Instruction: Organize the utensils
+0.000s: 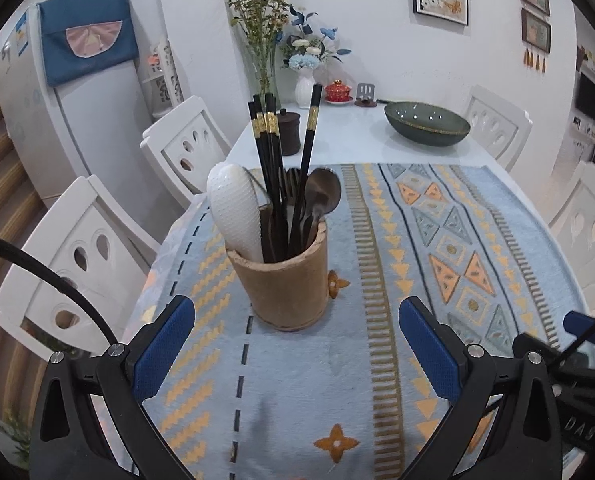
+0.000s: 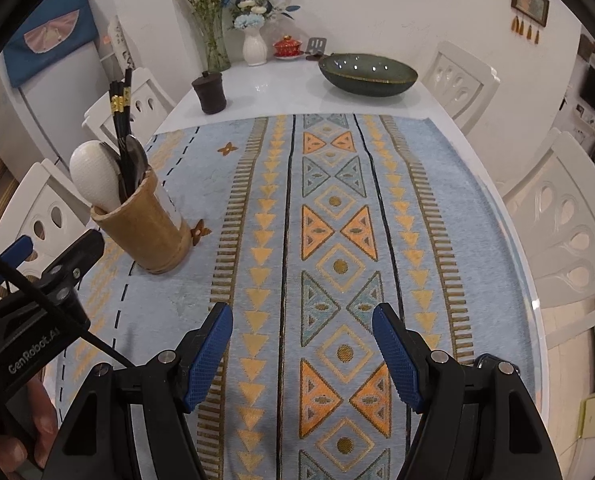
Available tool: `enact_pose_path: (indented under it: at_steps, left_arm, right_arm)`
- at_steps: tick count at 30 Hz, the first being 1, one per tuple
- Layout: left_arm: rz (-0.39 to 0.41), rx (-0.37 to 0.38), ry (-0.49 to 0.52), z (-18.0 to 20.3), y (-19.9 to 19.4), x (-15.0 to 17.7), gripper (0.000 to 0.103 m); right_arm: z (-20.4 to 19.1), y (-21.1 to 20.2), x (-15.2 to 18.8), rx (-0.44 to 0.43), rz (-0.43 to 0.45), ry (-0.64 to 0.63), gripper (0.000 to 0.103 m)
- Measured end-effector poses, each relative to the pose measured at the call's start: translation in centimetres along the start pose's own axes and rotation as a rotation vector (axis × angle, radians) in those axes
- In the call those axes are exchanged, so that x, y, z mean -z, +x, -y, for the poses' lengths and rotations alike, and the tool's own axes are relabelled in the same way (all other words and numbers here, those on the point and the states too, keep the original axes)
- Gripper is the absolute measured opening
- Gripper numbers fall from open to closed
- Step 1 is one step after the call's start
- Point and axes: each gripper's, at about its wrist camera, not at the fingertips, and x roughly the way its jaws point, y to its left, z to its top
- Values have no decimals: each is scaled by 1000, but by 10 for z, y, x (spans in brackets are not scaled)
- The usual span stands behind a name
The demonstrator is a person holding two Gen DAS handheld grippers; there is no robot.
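A tan wooden utensil holder [image 1: 283, 278] stands upright on the patterned blue cloth, straight ahead of my left gripper [image 1: 296, 310]. It holds a white rice paddle [image 1: 233, 212], black chopsticks [image 1: 269, 152] with gold bands, a fork and dark metal spoons [image 1: 323, 192]. The left gripper is open, its blue pads short of the holder, nothing between them. In the right wrist view the holder [image 2: 143, 230] stands at the left, and my right gripper [image 2: 302, 314] hangs open over bare cloth, empty. The left gripper's body [image 2: 37, 292] shows at that view's left edge.
A dark green bowl [image 1: 427, 123], a small dark lidded jar [image 1: 289, 133], a flower vase [image 1: 307, 88] and a red lidded cup [image 1: 338, 92] stand at the table's far end. White chairs [image 1: 81, 256] line both sides. A fridge [image 1: 73, 92] stands at the back left.
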Motion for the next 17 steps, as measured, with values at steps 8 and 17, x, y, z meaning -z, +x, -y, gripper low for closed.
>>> enact_pose_path:
  at_steps: [8, 17]
  left_arm:
    - [-6, -27, 24, -2, 9, 9, 102]
    - [-1, -68, 11, -13, 29, 16, 102]
  right_arm:
    - [-6, 5, 4, 27, 25, 21, 70]
    - [-19, 24, 7, 25, -2, 5, 70]
